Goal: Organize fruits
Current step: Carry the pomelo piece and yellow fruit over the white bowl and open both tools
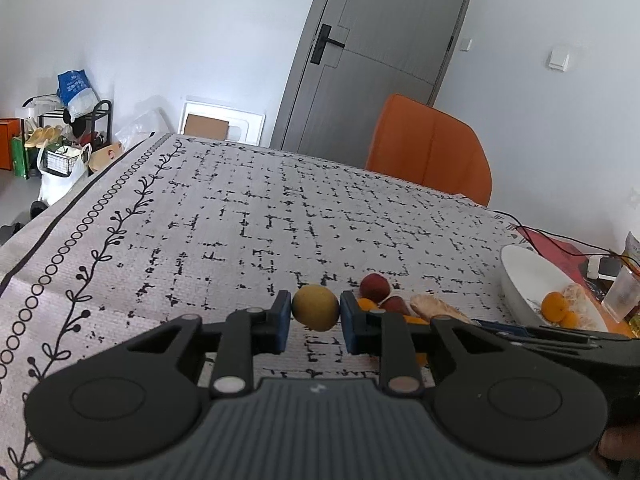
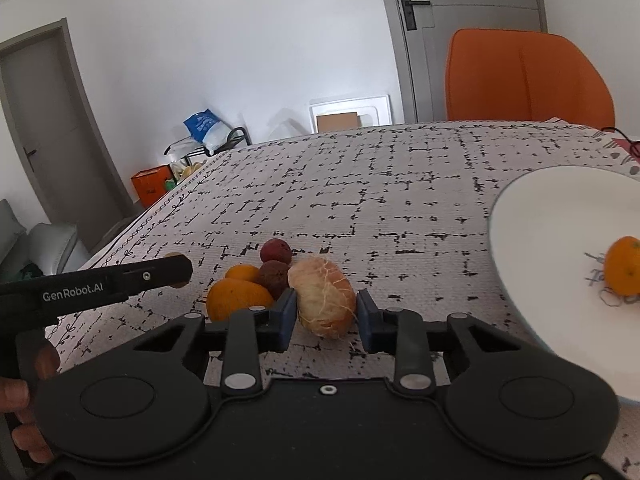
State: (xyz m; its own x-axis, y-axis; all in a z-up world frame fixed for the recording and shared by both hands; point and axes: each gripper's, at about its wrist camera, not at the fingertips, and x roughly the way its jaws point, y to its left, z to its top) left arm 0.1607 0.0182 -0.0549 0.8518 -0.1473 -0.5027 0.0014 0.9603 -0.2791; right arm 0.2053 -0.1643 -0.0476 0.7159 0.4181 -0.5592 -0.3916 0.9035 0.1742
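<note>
left wrist: fingers [image 1: 285,316] clamp yellow fruit [image 1: 315,307]; right fingers [image 2: 289,312] clamp peeled fruit [image 2: 323,303].

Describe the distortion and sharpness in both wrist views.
Left wrist view: fisheye bends the door and tablecloth edges, corners vignette dark; the yellow fruit is sharp. Right wrist view: same bowing, soft even daylight, the white plate slightly washed out.

You face white walls [image 1: 180,20] and a grey door [image 1: 384,40] with a black handle. An orange chair [image 1: 432,148] stands at the table's [image 1: 240,220] far edge. A cluttered rack [image 1: 68,132] sits left, on a pale floor [image 1: 16,196].
</note>
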